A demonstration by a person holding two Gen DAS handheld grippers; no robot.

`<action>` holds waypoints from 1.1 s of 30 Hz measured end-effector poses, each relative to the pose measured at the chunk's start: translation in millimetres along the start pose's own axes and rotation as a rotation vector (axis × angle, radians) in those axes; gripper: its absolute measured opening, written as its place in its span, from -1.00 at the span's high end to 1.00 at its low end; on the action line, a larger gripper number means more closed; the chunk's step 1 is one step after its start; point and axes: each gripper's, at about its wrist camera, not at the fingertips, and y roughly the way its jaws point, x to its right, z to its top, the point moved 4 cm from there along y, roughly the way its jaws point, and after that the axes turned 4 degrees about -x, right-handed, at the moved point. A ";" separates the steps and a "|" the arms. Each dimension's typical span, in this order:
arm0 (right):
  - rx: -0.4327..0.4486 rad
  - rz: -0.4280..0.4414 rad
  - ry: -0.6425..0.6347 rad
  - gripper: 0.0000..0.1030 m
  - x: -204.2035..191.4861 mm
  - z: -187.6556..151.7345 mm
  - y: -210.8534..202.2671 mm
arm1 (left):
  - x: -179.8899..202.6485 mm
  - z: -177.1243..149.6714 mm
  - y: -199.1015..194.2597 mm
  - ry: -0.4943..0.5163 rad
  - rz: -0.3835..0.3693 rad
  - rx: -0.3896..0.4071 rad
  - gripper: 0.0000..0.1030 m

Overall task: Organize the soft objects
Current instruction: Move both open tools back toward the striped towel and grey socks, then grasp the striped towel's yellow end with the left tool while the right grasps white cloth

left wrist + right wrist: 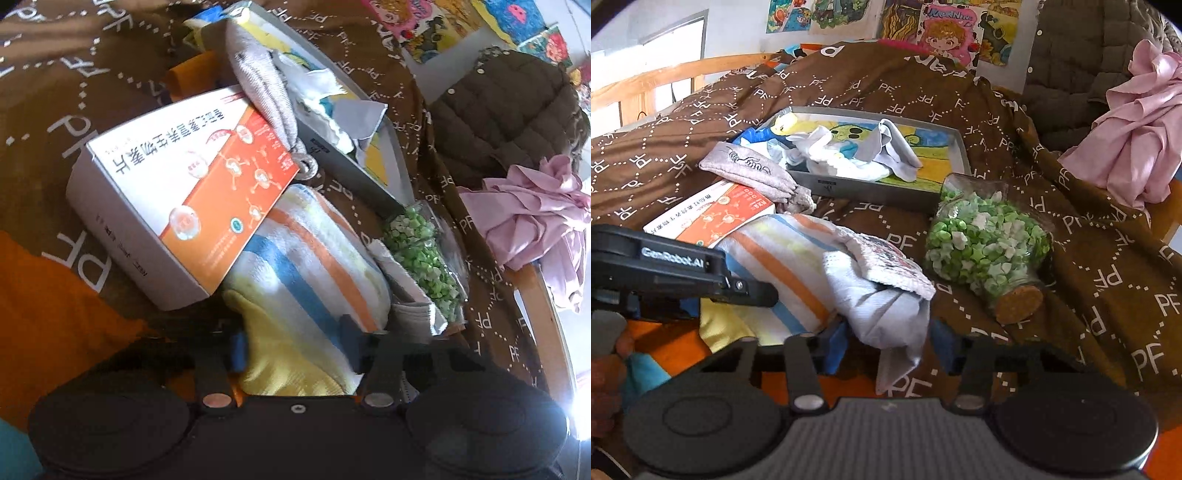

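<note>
The left gripper (pixel 295 343) has its fingers spread around the striped towel (pixel 306 258), apparently to lift it. At twelve o'clock, the tray (pixel 871 192) already holds socks (pixel 849 155). The right gripper (pixel 890 343) straddles a white cloth (pixel 886 310), unclamped.

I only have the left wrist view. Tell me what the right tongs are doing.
Observer: The right tongs are open, with a white cloth between their fingers.
Operator: Describe the green stuff next to it.
Observer: It is a jar of green paper stars, lying on its side, with its cork towards the camera.
Operator: Now check the grey sock.
Observer: The sock has a black stitched design on its upper side.
</note>
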 end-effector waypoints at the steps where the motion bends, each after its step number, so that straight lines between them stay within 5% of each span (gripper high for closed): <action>1: 0.000 0.001 0.003 0.09 -0.7 -0.2 0.3 | -1.2 0.2 0.9 -0.009 -0.001 -0.002 0.25; 3: -0.003 0.006 0.004 0.19 -1.0 -0.4 0.5 | -3.1 -0.3 2.7 -0.025 -0.005 -0.010 0.49; 9: -0.007 0.009 0.002 0.51 -4.1 0.4 -2.2 | -2.1 -6.0 2.8 -0.005 -0.022 -0.035 0.73; 22: -0.037 0.111 0.102 0.73 -6.1 -7.7 -44.7 | 21.5 -7.0 -43.1 0.239 0.081 -0.067 0.80; 33: 0.082 0.255 0.197 0.74 -14.0 -7.2 -89.6 | 49.6 -6.1 -110.2 0.554 0.155 -0.041 0.81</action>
